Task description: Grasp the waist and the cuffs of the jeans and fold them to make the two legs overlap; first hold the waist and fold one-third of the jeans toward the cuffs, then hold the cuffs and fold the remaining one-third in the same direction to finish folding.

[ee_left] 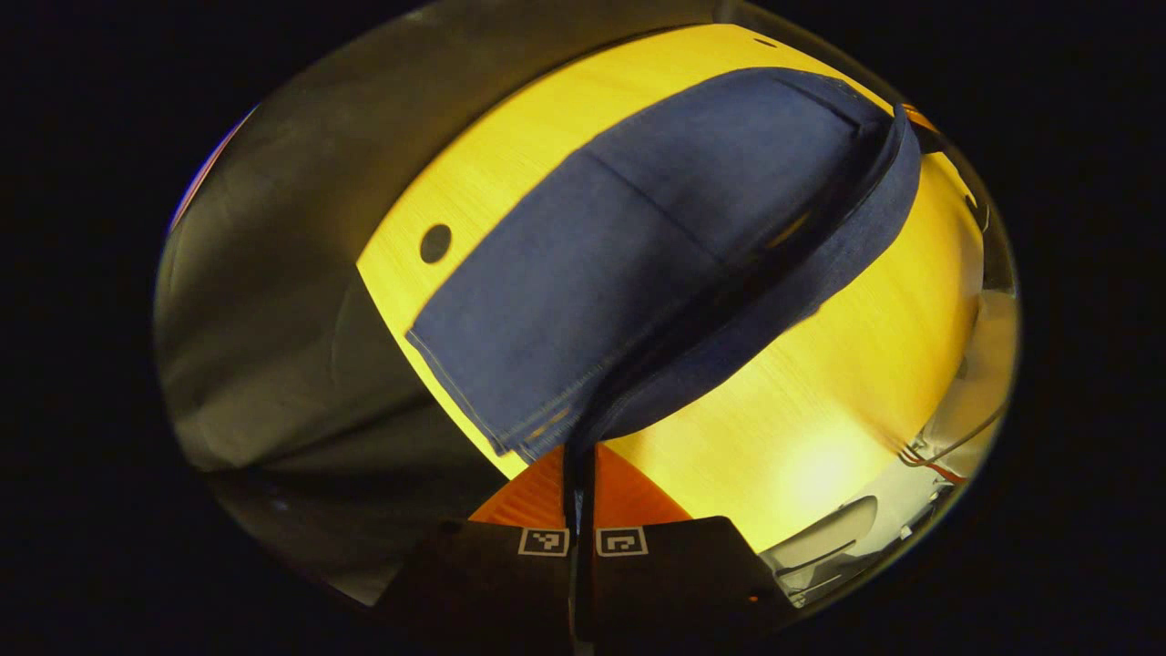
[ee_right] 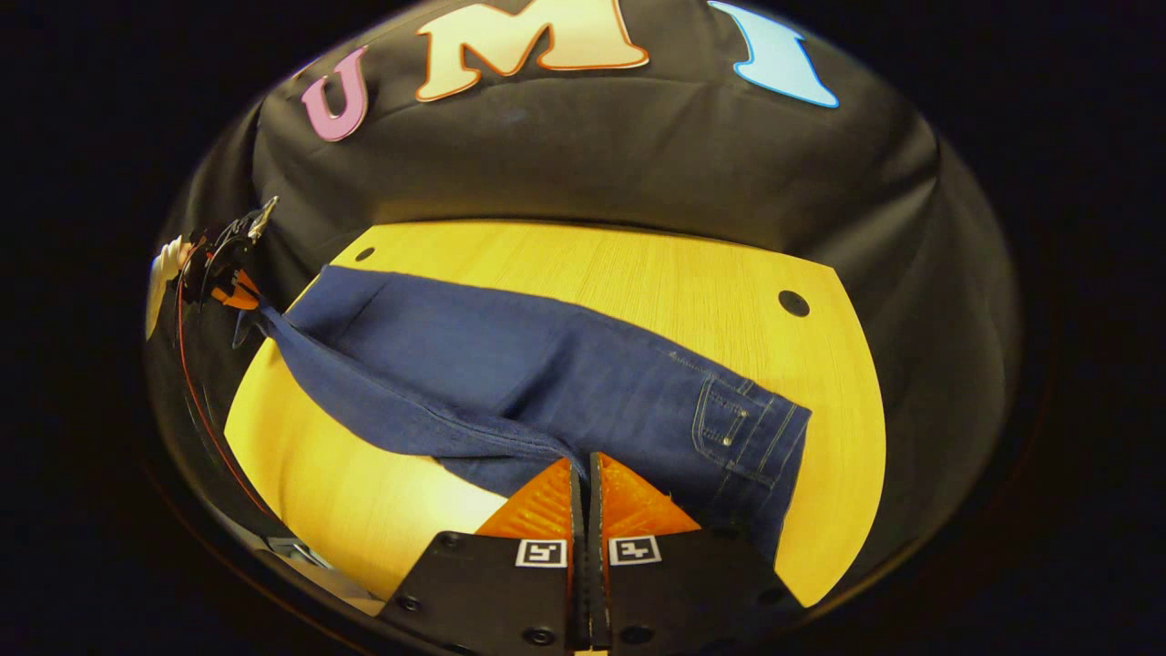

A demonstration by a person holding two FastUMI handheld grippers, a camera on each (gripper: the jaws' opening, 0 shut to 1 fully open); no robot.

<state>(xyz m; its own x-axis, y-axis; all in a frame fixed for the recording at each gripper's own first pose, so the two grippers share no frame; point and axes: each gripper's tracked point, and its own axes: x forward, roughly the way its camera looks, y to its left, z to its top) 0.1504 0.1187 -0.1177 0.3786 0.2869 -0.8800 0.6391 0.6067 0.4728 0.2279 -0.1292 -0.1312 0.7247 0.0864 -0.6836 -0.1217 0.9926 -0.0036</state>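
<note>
The booth was hung with black cloth [ee_right: 592,155], and in front of it stood a yellow wooden table [ee_right: 638,273] with dark round holes [ee_right: 793,303] near its corners. Across most of that table I had the jeans [ee_right: 547,364], dark blue denim, one leg lying flat along the board and the other lifted off it along the near side. In the right gripper view the waist end lay toward the right of the table, with a back pocket [ee_right: 729,421] and its rivets facing up, and the raised leg ran as a taut band from my right gripper [ee_right: 583,478] away to the far left. There the left gripper [ee_right: 228,296] held the other end of it, up off the table edge, with a red cable [ee_right: 196,401] trailing below. The right gripper's orange fingers [ee_right: 537,506] stood nearly together with a denim edge pinched between them, near the waist. In the left gripper view the flat leg [ee_left: 592,273] filled the middle of the table [ee_left: 820,383] with its stitched cuff [ee_left: 469,392] nearest me, at the table's edge. The left gripper [ee_left: 580,474] had its orange fingers [ee_left: 533,497] closed down to a slit on the dark edge of the lifted leg [ee_left: 820,264], which curved away toward the far end.
</note>
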